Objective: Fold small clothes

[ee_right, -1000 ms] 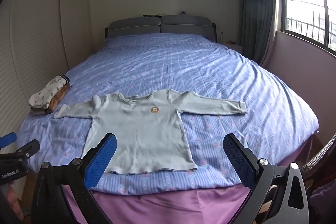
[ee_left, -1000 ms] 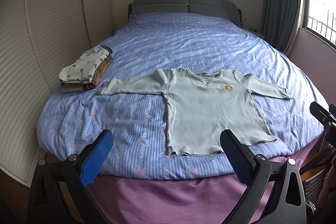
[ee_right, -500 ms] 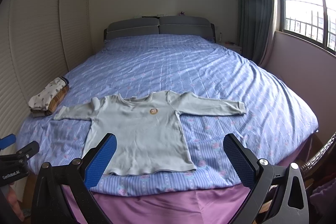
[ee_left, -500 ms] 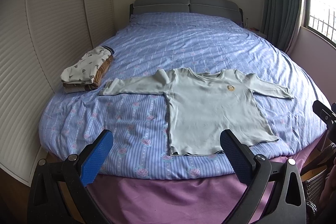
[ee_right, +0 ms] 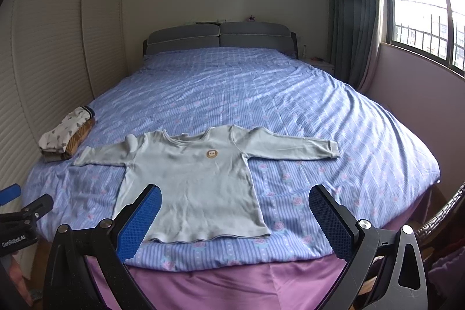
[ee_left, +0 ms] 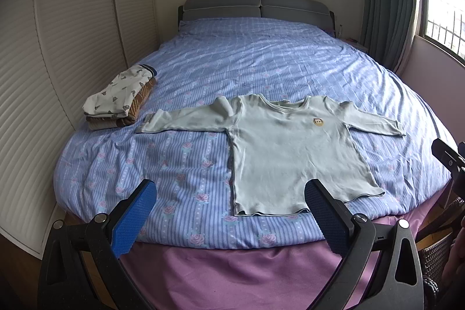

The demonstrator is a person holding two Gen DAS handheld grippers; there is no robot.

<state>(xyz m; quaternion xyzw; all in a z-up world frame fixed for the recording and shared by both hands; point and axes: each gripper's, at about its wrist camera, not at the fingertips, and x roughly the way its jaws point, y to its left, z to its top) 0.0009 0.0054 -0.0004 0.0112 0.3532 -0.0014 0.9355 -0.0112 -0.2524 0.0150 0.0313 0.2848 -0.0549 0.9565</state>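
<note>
A pale green long-sleeved child's shirt (ee_left: 290, 147) lies flat, face up, near the foot of the bed, sleeves spread out; it also shows in the right wrist view (ee_right: 191, 182). A small round animal patch (ee_right: 212, 154) is on its chest. My left gripper (ee_left: 229, 211) is open and empty, held off the foot of the bed, short of the shirt's hem. My right gripper (ee_right: 235, 214) is open and empty, also short of the hem. Each gripper shows at the edge of the other's view.
A stack of folded clothes (ee_left: 119, 103) lies at the bed's left edge, also in the right wrist view (ee_right: 65, 135). The blue striped bedspread (ee_left: 261, 66) covers the bed above a purple skirt (ee_left: 232, 275). Slatted wardrobe doors (ee_left: 58, 42) stand left, a wicker basket (ee_left: 436, 260) right.
Both grippers have drifted slightly, so the bed and shirt shifted a little in each view. The shirt has not moved and the jaws stay open.
</note>
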